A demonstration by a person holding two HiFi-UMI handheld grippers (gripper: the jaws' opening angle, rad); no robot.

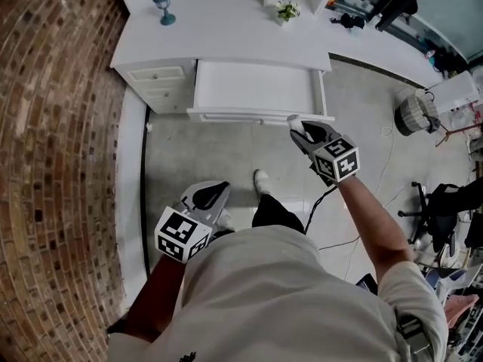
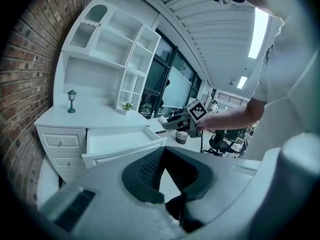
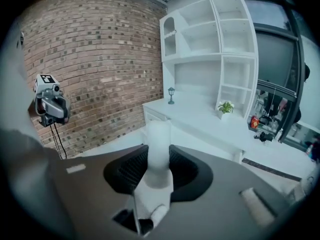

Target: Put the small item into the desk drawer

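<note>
The white desk [image 1: 226, 29] has its wide centre drawer [image 1: 253, 87] pulled out, and nothing shows inside. My right gripper [image 1: 300, 130] hovers at the drawer's front right corner, shut on a small white cylinder-shaped item [image 3: 159, 146] that sticks up between the pads. My left gripper [image 1: 216, 196] hangs low by the person's body, well short of the desk. Its jaws meet at the tips with nothing in them [image 2: 164, 152]. The left gripper view shows the open drawer [image 2: 117, 139] with the right gripper [image 2: 175, 124] just to its right.
A teal lantern figure [image 1: 164, 8] and a small potted plant [image 1: 286, 10] stand on the desk top under white shelves [image 3: 210, 39]. Small side drawers [image 1: 157, 81] sit left of the open one. A brick wall [image 1: 53, 127] runs along the left; a basket [image 1: 413, 113] and an office chair [image 1: 444, 202] stand right.
</note>
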